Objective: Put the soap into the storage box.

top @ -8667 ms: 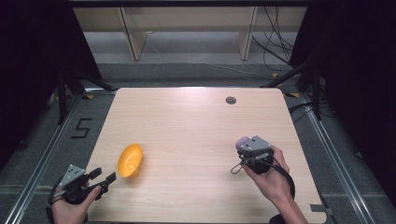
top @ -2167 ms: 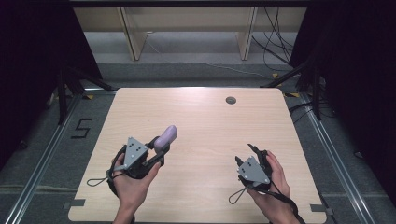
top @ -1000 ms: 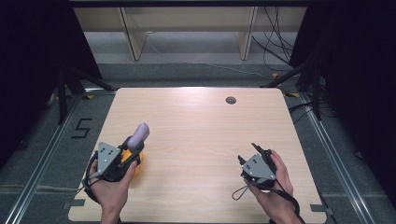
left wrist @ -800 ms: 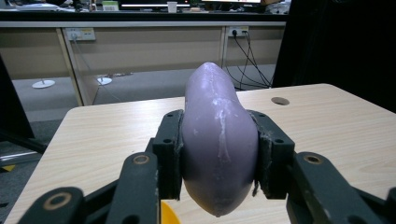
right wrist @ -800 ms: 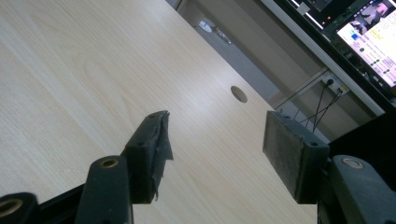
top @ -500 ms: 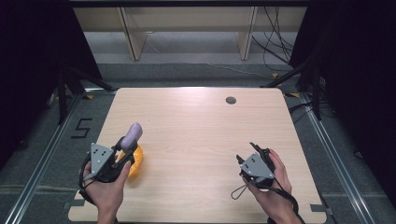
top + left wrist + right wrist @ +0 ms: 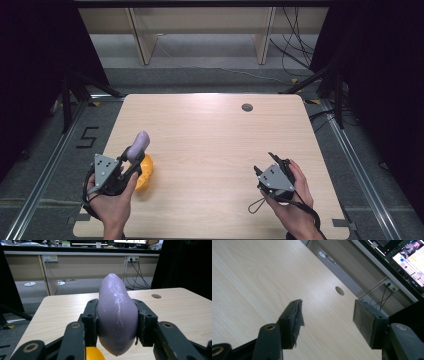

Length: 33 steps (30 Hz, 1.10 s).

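Observation:
A purple eggplant-shaped object [image 7: 138, 145] [image 7: 117, 315] is clamped between the jaws of my left gripper [image 7: 131, 159] [image 7: 117, 322], held above the table's left front part. Right under it lies an orange bowl-like object [image 7: 143, 172], whose yellow-orange rim [image 7: 93, 353] peeks out below the purple thing in the left gripper view. My right gripper [image 7: 263, 167] [image 7: 329, 320] hovers over the right front of the table, jaws apart with nothing between them.
The light wooden table [image 7: 215, 140] has a round cable hole [image 7: 247, 107] [image 7: 339, 290] near its far edge. Black frame legs and cables stand beyond the table. Desks with monitors show in the background of the gripper views.
My left gripper has carried the purple object leftward and toward the front, ending above the orange object. The right gripper has barely shifted.

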Each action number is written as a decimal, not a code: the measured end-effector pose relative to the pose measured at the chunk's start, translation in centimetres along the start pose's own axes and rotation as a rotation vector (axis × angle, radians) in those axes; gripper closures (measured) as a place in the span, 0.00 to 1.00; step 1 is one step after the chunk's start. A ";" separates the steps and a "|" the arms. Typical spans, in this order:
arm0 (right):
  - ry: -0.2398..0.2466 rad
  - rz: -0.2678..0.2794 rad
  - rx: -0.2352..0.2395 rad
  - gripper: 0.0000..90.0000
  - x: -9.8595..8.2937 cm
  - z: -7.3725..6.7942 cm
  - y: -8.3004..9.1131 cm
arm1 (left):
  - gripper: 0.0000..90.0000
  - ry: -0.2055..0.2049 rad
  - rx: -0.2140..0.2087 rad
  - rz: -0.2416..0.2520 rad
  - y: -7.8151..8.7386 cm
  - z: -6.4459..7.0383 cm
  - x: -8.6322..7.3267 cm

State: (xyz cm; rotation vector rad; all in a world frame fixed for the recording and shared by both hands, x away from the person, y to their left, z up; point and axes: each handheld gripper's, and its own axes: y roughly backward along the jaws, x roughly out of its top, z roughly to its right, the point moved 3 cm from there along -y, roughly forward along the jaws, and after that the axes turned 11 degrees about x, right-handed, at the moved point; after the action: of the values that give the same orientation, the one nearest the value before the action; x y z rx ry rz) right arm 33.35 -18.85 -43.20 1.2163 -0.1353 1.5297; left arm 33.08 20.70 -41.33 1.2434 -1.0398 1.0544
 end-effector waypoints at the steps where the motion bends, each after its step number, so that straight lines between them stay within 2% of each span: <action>1: 0.000 0.000 0.000 0.46 0.0 0.0 0.0 | 0.65 -0.002 0.000 0.002 0.0 -0.1 0.0; 16: 0.001 0.000 0.007 0.46 0.1 0.0 -0.1 | 0.65 0.009 0.033 0.000 -0.5 -0.7 -0.6; 33: 0.001 0.004 0.012 0.46 0.1 -0.1 -0.1 | 0.65 -0.017 0.085 -0.016 -1.1 -1.2 -1.7</action>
State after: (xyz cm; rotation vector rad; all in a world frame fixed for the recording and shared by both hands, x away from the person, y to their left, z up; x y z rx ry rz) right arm 33.41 -18.64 -43.21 1.2254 -0.1290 1.5366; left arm 33.89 21.81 -43.27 1.3290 -1.0050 1.0865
